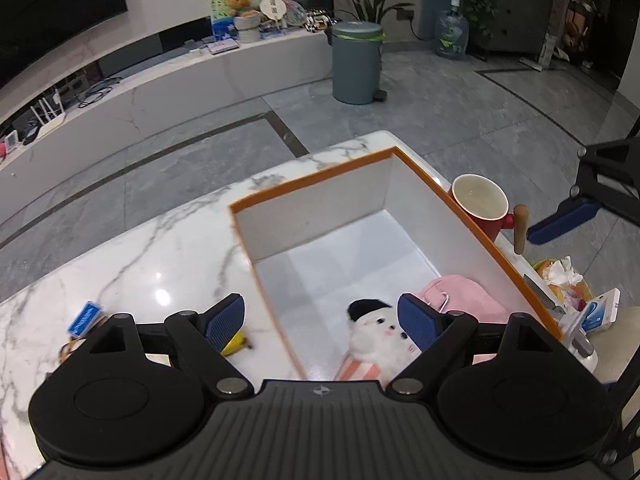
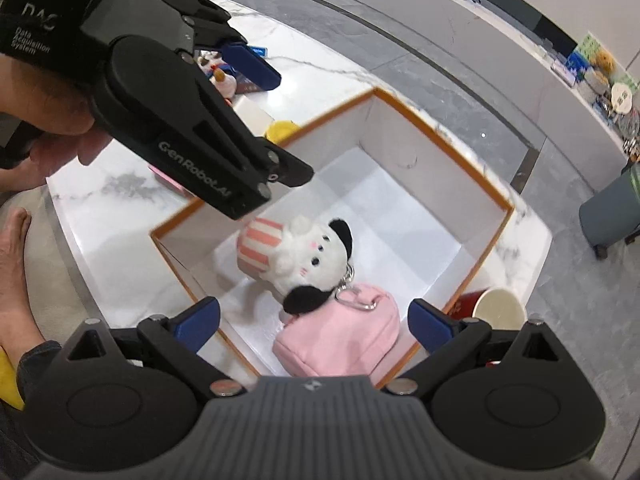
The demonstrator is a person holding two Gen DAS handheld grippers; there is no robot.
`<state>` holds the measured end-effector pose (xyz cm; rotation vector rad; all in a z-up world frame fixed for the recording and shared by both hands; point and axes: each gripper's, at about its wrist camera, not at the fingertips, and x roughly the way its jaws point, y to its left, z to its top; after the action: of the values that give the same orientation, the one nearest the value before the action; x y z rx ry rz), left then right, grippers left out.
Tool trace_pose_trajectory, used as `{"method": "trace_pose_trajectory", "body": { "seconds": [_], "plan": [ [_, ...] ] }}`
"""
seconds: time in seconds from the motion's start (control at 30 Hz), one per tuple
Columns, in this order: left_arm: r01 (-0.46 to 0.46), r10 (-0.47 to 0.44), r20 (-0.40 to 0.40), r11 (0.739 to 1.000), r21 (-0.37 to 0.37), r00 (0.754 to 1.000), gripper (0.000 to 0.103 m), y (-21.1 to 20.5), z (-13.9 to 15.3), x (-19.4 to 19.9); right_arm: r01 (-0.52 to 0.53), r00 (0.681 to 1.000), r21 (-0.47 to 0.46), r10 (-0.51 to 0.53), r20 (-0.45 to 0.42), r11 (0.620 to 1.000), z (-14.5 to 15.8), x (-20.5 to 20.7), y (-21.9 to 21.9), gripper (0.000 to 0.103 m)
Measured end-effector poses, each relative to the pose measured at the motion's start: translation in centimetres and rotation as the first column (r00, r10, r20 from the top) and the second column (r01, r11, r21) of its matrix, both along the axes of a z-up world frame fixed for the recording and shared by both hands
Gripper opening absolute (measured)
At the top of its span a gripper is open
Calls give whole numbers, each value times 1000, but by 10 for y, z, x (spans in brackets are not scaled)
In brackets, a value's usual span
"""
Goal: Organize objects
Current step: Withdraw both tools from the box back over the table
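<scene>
Both grippers, left (image 1: 320,322) and right (image 2: 316,326), gape empty over the box (image 2: 440,136); the plush (image 2: 308,256) (mid-frame) looks soft, light, squeezable at its body

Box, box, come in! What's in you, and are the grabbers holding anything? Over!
Left gripper open, empty. Right gripper open, empty. Plush toy and pink pouch in the box. Nothing in the way.

Dim indoor light; glare spots on marble table (image 1: 160,284); fisheye bending edges; slight blur.
</scene>
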<state>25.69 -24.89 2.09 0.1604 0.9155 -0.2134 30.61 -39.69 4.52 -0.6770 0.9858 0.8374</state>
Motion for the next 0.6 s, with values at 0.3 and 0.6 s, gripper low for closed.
{"method": "trace_pose_trajectory", "body": {
  "seconds": [0.3, 0.6],
  "plan": [
    [-39, 36, 58, 998, 47, 998, 101, 48, 17, -31, -11, 996, -81, 18, 83, 997, 39, -26, 44, 101],
    [-69, 63, 78, 995, 74, 995, 101, 103, 10, -60, 55, 986, -98, -38, 165, 994, 58, -35, 93, 101]
  ]
}}
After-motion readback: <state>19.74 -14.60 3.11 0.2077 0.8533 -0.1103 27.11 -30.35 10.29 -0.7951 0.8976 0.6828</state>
